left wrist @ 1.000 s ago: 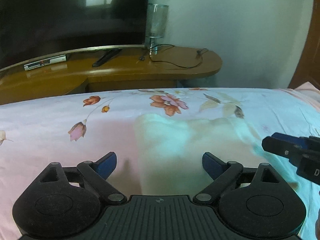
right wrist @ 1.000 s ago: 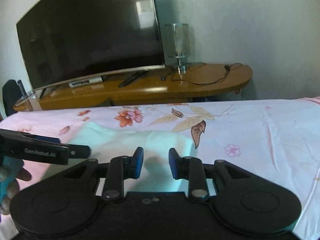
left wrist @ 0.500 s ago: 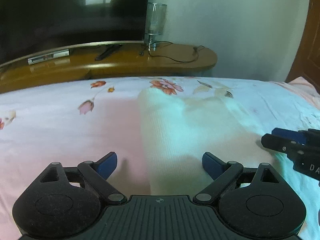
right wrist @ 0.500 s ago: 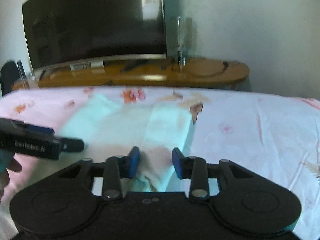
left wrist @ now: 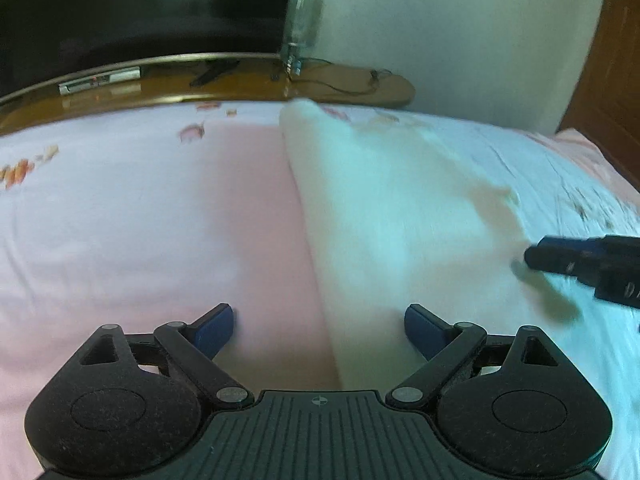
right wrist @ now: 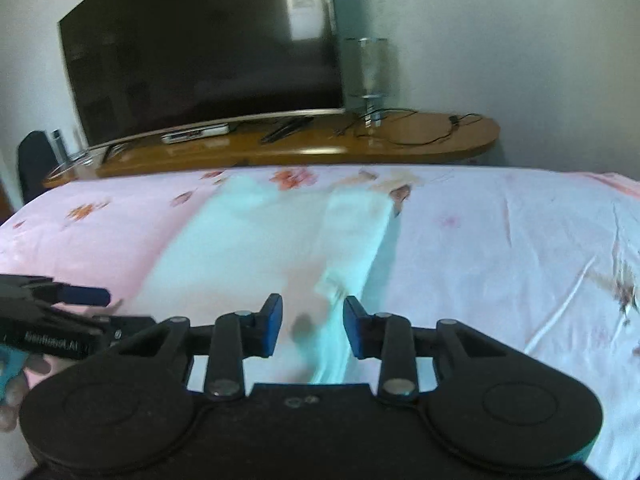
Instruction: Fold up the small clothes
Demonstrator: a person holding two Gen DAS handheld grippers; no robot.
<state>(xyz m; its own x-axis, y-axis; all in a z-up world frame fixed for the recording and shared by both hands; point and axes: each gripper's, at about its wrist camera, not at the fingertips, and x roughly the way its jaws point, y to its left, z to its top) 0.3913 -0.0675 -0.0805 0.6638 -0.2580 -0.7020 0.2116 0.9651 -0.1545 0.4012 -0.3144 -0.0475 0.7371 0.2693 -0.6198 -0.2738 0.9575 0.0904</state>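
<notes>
- On the pink floral bedsheet [left wrist: 140, 216] lies the pale mint garment [left wrist: 400, 216], spread lengthwise from the near edge toward the far side, its left border a straight raised fold.
- Left wrist view: the left gripper [left wrist: 319, 330] hangs low over the near end of the garment with its jaws spread wide and nothing pinched; the left blue pad [left wrist: 214, 328] sits over bare sheet, the right one over the cloth, so the garment's left border runs between them.
- Only this view shows a brown wooden door [left wrist: 612, 64] at far right and the right gripper's tip from the side, dark and blurred over the garment's right part.
- Right wrist view: the right gripper [right wrist: 313, 328] has its jaws partly apart, having just been opening; the garment's folded right strip [right wrist: 352, 240] runs between the pads, which do not visibly press on it.
- Only this view shows the whole television [right wrist: 208, 48] on the curved wooden stand [right wrist: 400, 140], a clear glass lamp [right wrist: 370, 76] to its right with a black cable, and a dark chair back [right wrist: 34, 164] at far left.
- At near left there, fingers [right wrist: 24, 372] of the person's hand wrap a teal handle behind the left gripper's body.
</notes>
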